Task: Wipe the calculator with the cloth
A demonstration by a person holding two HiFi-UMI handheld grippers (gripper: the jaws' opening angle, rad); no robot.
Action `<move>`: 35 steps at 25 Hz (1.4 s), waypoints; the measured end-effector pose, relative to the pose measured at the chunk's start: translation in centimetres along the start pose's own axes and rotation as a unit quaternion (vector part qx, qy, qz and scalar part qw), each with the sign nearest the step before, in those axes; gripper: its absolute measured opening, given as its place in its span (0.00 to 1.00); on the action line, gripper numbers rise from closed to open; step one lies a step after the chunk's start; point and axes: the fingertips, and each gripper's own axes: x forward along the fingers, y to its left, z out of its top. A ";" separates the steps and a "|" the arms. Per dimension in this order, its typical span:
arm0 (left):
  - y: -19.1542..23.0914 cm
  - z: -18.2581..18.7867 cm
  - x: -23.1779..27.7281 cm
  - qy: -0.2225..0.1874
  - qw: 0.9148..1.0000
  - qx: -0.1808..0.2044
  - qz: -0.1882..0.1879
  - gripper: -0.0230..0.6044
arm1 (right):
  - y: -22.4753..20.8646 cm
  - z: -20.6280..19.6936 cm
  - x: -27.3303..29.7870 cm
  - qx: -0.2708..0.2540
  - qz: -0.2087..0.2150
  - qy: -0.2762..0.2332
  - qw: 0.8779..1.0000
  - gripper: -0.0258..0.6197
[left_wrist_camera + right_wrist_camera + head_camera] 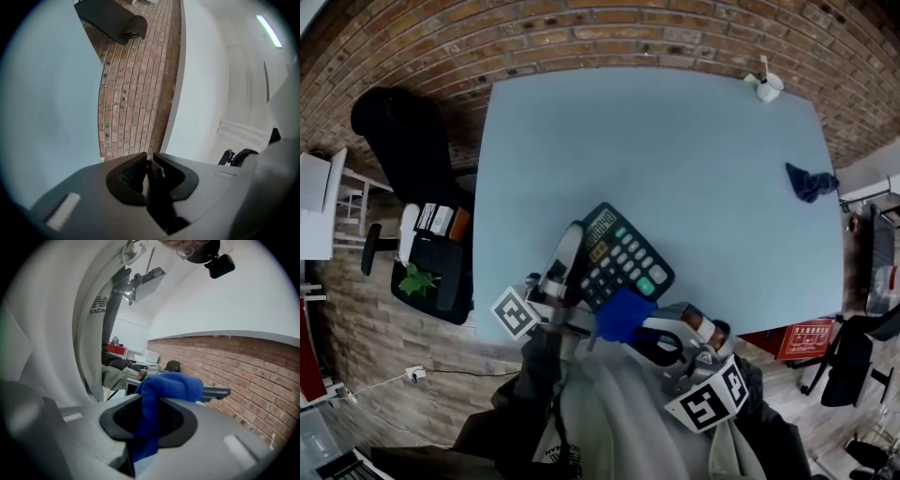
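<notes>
The calculator (pixel 623 258) is held up over the near part of the table (pixel 694 159), keys turned toward the head view. It is clamped at its left side by the left gripper (pixel 149 161). In the left gripper view the jaws are seen nearly together on a thin dark edge, which is judged to be the calculator's side.

The cloth (pixel 171 385) is pinched in the right gripper (pixel 151 401). A blue wad is bunched over the jaw tips and a tail hangs down between them.

In the head view the cloth is seen at the calculator's near corner, touching it or just overlapping it; which of the two cannot be told. From the cloth, the calculator lies ahead and slightly to the left. Its long axis runs on a slant, with the display at the far left and the green key at the near right. The right hand is therefore placed at the key end.

A stroke up that slant toward the display is judged to be what is called for next, with the left grip kept firm against the push.
</notes>
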 end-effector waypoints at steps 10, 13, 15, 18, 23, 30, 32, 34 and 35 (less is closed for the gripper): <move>0.6 0.4 -0.8 -0.006 1.000 0.011 0.013 0.10 | -7.4 0.3 -3.7 0.009 -0.182 -0.037 0.983 0.18; 0.6 1.1 -1.1 -0.011 0.999 0.026 0.017 0.10 | -7.0 2.4 -4.1 -0.077 -0.209 -0.016 0.975 0.18; 0.8 1.4 -1.3 -0.007 0.998 0.050 0.029 0.10 | -7.1 3.1 -3.9 -0.132 -0.226 -0.004 0.965 0.18; 0.8 0.6 -1.3 0.015 0.995 0.093 0.043 0.10 | -7.1 2.7 -3.0 -0.147 -0.215 0.012 0.965 0.18; 0.9 -1.1 -1.0 0.041 0.991 0.118 0.052 0.11 | -5.2 0.8 0.9 -0.176 -0.154 0.082 0.969 0.18; 2.8 -1.8 -2.0 0.084 0.977 0.171 0.098 0.11 | -5.8 -1.0 3.9 -0.183 -0.139 0.110 0.967 0.18; 2.8 -1.4 -2.2 0.084 0.976 0.176 0.099 0.12 | -8.5 -2.9 2.7 -0.149 -0.172 0.138 0.964 0.18; 3.0 -1.3 -2.4 0.089 0.974 0.182 0.104 0.12 | -10.2 -4.4 1.9 -0.137 -0.190 0.163 0.958 0.18; 3.1 -1.4 -2.4 0.092 0.973 0.184 0.107 0.12 | -10.2 -4.7 2.0 -0.145 -0.188 0.170 0.956 0.18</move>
